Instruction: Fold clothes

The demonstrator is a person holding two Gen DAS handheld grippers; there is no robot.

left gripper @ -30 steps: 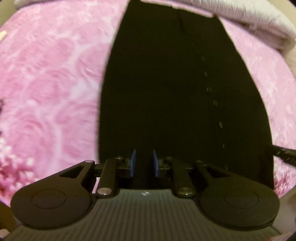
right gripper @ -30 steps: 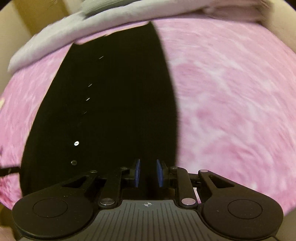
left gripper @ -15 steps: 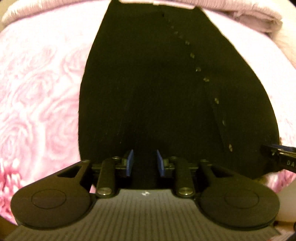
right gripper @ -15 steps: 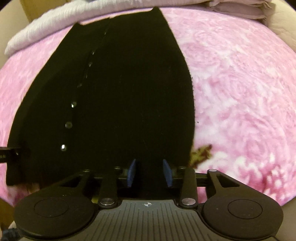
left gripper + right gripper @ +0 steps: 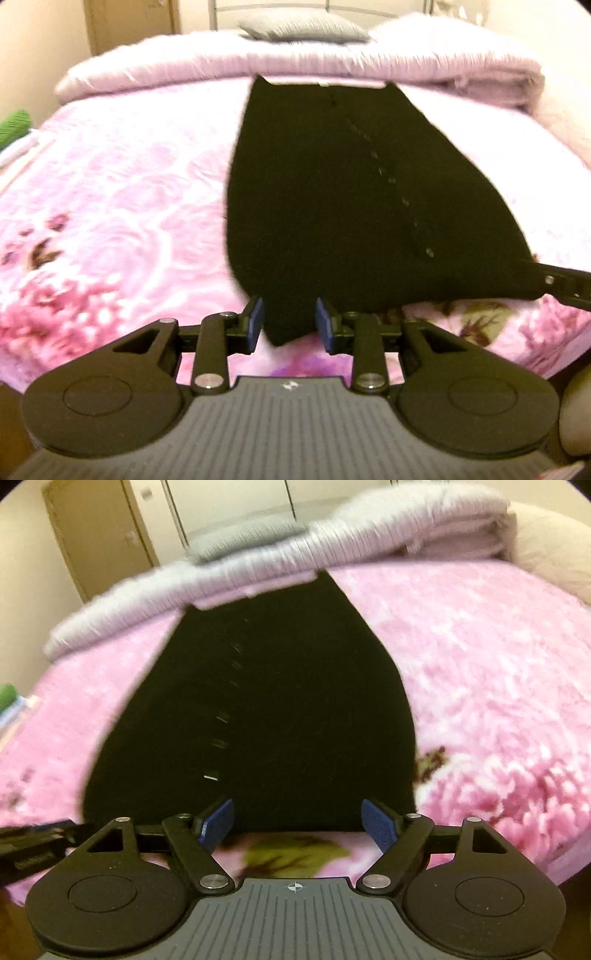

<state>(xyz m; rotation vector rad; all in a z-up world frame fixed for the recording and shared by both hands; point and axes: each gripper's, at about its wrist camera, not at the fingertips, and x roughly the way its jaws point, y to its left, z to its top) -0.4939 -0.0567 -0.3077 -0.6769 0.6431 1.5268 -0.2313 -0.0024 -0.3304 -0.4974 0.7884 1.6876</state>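
Observation:
A black garment (image 5: 343,199) with a row of small buttons lies flat on the pink floral blanket (image 5: 118,206). It also shows in the right wrist view (image 5: 280,716). My left gripper (image 5: 290,325) is open, its blue pads on either side of the garment's near left corner without pinching it. My right gripper (image 5: 297,825) is wide open just short of the garment's near hem, holding nothing. The right gripper's finger shows at the right edge of the left wrist view (image 5: 557,282).
A rolled pale quilt (image 5: 295,59) and a grey pillow (image 5: 303,27) lie at the far end of the bed. Green and white folded items (image 5: 14,129) sit off the bed's left side. A door (image 5: 99,535) and wall stand behind.
Both grippers opened, let go of the garment's hem and pulled back toward the near edge of the bed. The garment now lies flat.

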